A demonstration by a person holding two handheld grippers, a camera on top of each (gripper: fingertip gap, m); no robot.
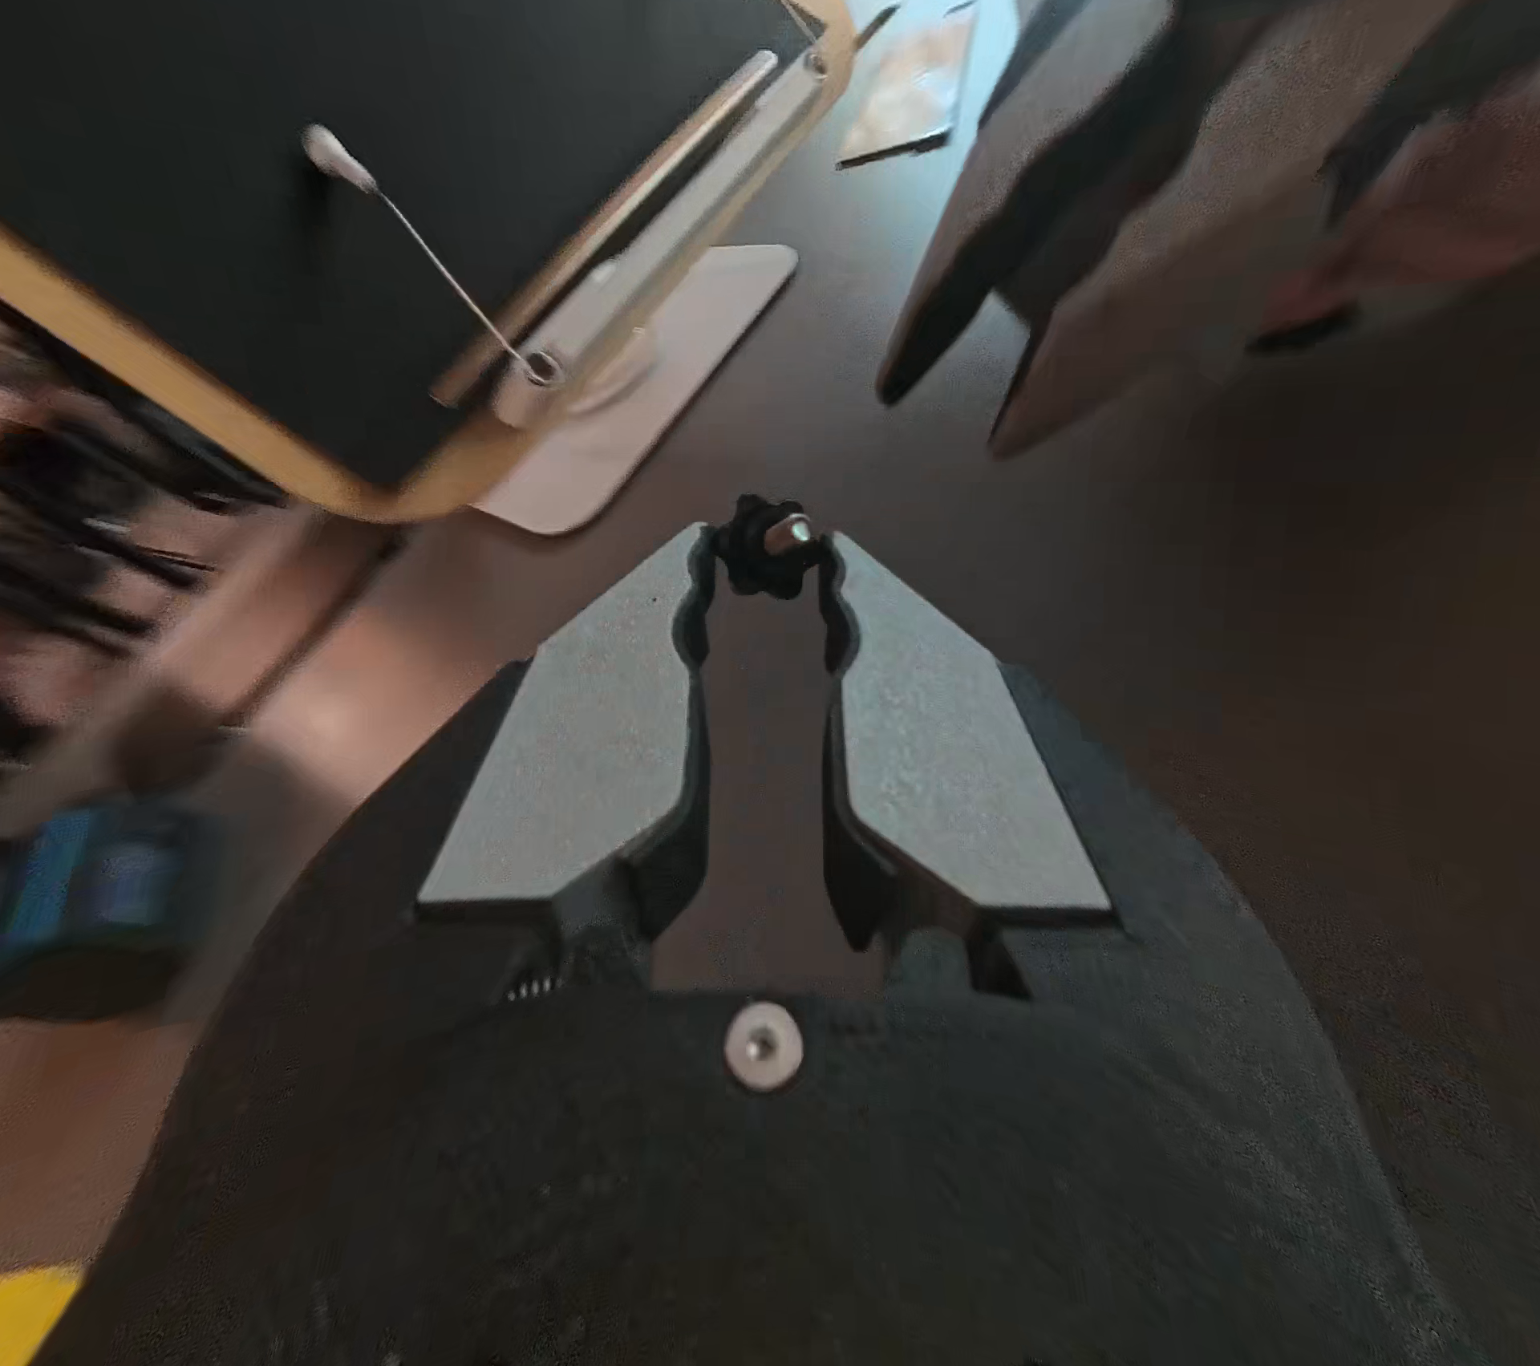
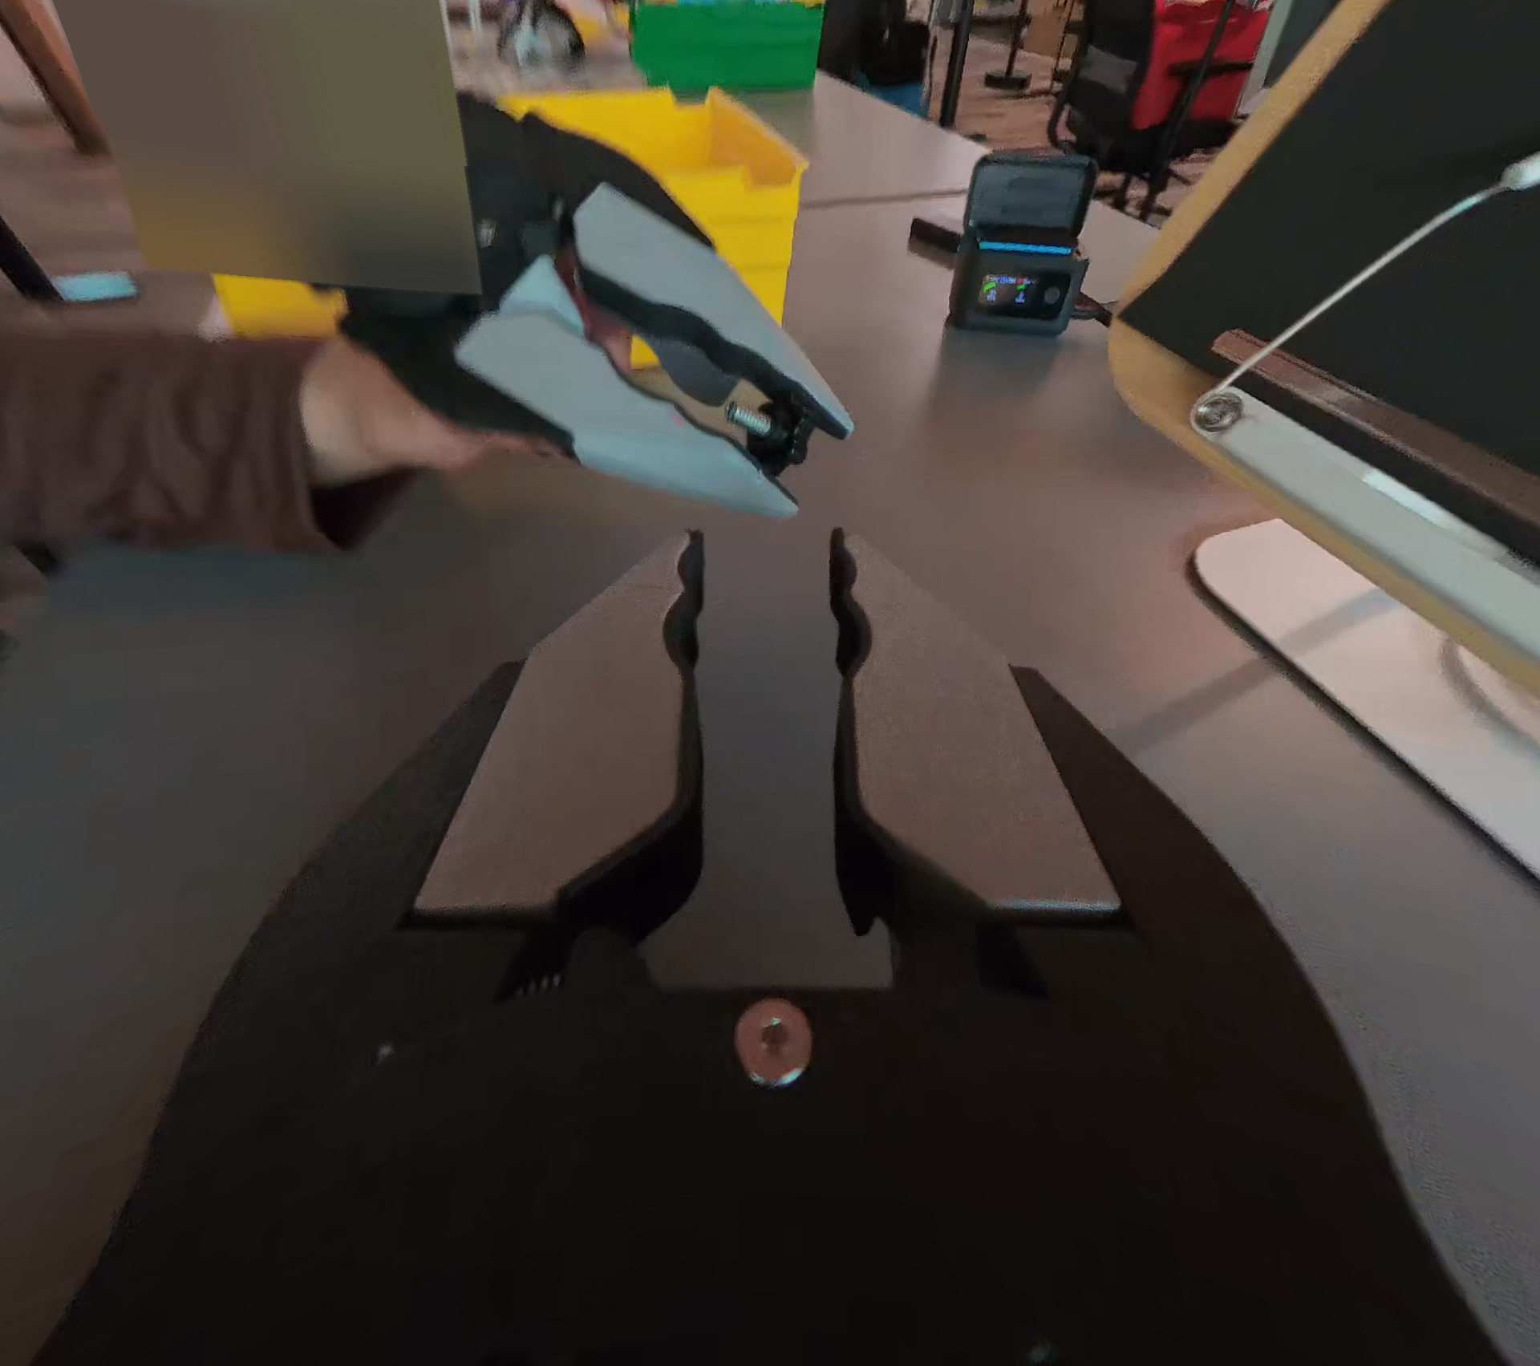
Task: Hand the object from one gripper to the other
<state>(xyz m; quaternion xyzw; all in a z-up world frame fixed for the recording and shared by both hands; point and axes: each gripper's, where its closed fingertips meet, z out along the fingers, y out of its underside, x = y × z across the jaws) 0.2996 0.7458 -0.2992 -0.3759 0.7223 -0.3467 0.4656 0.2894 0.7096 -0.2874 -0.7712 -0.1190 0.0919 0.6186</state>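
The object is a small black knob with a short silver threaded stud (image 1: 762, 549). My left gripper (image 1: 765, 544) is shut on it at the fingertips, above the dark table. It also shows in the right wrist view (image 2: 773, 433), held in the left gripper (image 2: 812, 461), stud pointing back toward the hand. My right gripper (image 2: 765, 544) is open and empty, its tips just below and in front of the left gripper's tips, not touching. In the left wrist view the right gripper (image 1: 942, 409) shows blurred at the upper right, jaws apart.
A monitor with a wood-coloured frame (image 1: 400, 159) on a silver stand base (image 1: 650, 368) stands close by; it also shows in the right wrist view (image 2: 1375, 201). A yellow bin (image 2: 708, 184), a small grey device with a screen (image 2: 1021, 243) and a green crate (image 2: 725, 43) stand on the table (image 2: 958, 459).
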